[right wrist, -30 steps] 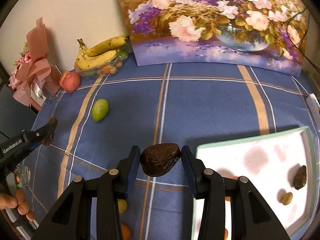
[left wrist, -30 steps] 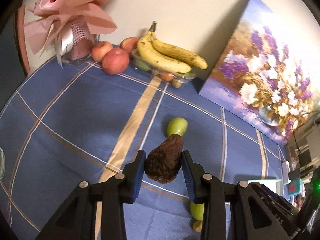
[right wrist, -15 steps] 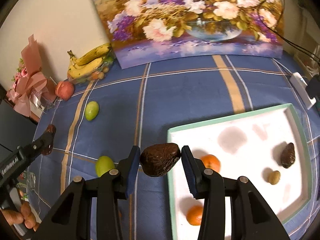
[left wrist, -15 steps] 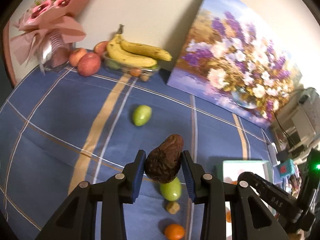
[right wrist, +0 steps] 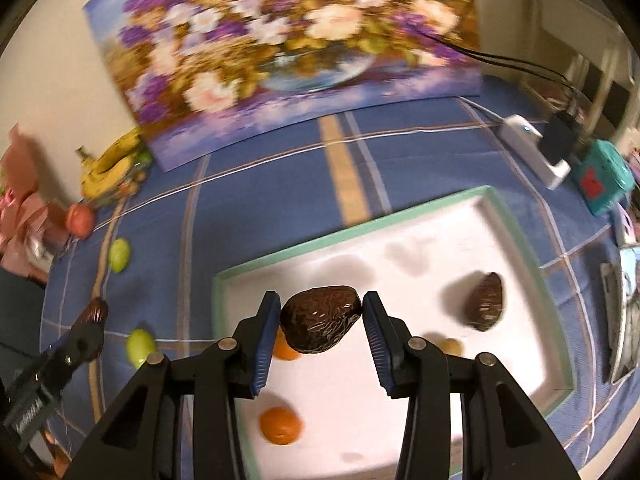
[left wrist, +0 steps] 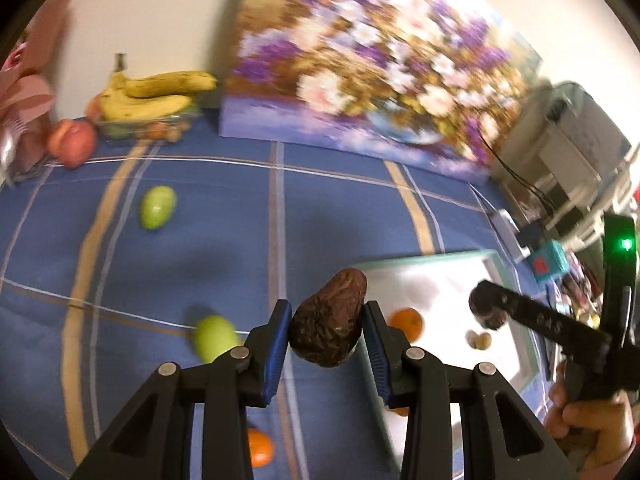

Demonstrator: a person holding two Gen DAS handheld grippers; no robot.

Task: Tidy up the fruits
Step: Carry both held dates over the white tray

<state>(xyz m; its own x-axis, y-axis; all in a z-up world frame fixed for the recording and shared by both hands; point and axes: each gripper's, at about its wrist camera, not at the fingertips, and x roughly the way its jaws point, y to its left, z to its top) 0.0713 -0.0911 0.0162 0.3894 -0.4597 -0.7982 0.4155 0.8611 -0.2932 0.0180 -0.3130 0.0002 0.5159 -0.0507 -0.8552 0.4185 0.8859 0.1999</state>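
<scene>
**Both grippers loaded with dark wrinkled fruit**

Left gripper [left wrist: 326, 338] pinches a dark wrinkled fruit [left wrist: 329, 322] above the blue tablecloth [left wrist: 224, 240], just beside the tray's left edge. Right gripper [right wrist: 318, 326] pinches a second wrinkled fruit [right wrist: 320, 318] over the white tray [right wrist: 400, 216]. Only the right view shows the tray's third dark fruit [right wrist: 485, 300] near its right edge. Only the left view shows the bananas [left wrist: 160, 94] clearly. No writing legible; blurred.
</scene>
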